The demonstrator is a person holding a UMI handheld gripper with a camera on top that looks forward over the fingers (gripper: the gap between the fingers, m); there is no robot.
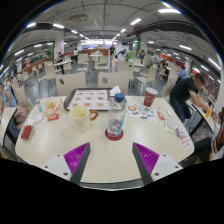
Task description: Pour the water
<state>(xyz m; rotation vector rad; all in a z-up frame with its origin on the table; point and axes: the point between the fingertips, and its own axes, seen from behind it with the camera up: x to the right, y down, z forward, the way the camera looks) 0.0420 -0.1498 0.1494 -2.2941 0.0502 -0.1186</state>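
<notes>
The gripper hangs over the near edge of the tabletop, its purple pads spread wide apart and gripping nothing. Just beyond the fingers, near the middle of the tabletop, stands a clear water bottle with a blue cap, upright on a red coaster. Left of it sits a yellowish cup; toward the far right edge stands a red cup. A patterned tray lies at the far edge. What may be snack packets clutter the left side. A person leans over at the right.
</notes>
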